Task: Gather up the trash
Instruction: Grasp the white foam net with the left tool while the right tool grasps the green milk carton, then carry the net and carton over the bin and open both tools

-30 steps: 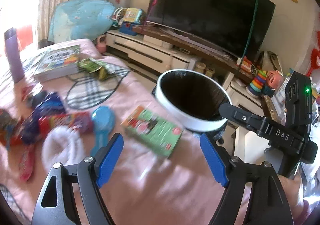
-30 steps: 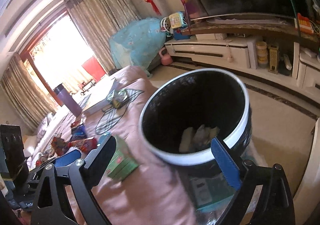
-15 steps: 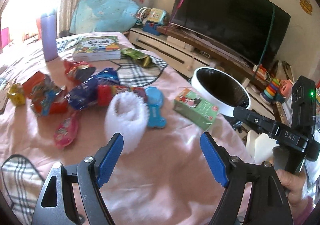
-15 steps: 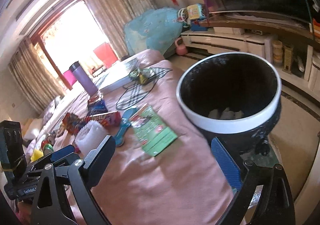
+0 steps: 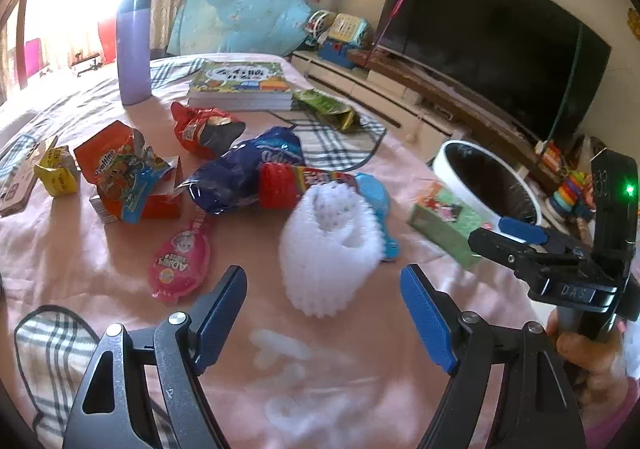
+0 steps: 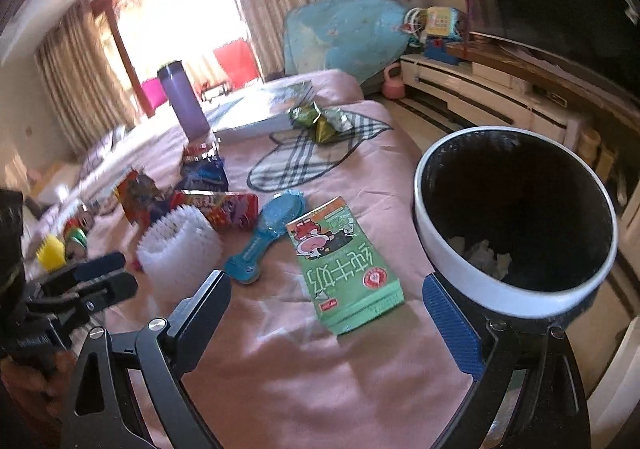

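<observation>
Left claw hangs spread and empty over the pink bed, the white foam net just ahead between its fingers. Judged step: reach for that net. To do it well, come down over its middle and close gently; foam squashes and may slip out sideways.

Left to right on the bed: yellow wrapper, orange snack bag, pink candy pack, dark blue bag touching a red wrapper, then the net, with a blue scoop just behind it. The scoop could get pinched along with the net.

Right claw is also spread, nothing held, the green milk pack lying flat just ahead of it. The bin stands at the bed's right edge, crumpled paper already inside.

Further back: purple bottle, book stack; probably not trash.
</observation>
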Available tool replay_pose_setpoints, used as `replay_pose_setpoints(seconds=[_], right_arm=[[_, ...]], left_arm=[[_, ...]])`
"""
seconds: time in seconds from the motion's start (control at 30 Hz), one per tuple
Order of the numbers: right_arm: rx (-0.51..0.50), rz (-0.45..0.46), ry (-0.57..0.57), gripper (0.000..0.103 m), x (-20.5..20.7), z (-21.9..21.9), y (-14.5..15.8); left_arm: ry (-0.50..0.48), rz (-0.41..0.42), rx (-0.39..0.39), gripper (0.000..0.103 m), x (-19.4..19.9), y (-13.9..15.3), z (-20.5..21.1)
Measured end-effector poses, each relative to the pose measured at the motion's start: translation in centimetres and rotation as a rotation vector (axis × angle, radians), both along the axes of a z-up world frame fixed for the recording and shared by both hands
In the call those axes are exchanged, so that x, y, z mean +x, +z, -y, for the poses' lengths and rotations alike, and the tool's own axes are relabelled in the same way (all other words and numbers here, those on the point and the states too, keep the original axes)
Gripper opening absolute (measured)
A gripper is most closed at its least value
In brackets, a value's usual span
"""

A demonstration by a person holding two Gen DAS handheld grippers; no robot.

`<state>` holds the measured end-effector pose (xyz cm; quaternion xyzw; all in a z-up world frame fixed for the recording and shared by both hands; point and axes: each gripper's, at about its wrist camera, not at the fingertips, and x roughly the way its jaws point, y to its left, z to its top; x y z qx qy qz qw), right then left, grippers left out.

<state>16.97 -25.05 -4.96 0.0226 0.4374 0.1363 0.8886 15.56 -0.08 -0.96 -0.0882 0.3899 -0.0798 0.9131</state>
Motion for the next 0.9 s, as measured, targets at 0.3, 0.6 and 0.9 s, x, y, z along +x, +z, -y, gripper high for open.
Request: replay_pose_setpoints(seconds=[0.3, 0.6, 0.9], right_arm=[[-0.118, -0.052, 0.053, 0.058, 2.4, -1.4, -2.4], [-0.063, -0.02, -0.009, 0.053, 0.4, 0.2, -1.1], [0.036, 0.045, -0.129, 0.052, -2.0, 4.0, 1.8]], left_arm=[[-0.061, -0.051, -0.011, 0.042, 3.8, -1.9, 1.5], [-0.151, -0.021, -0.036, 0.026, 3.5, -1.2, 3.0], [-0.211, 0.031, -0.043, 0.025, 2.7, 0.4, 4.5]])
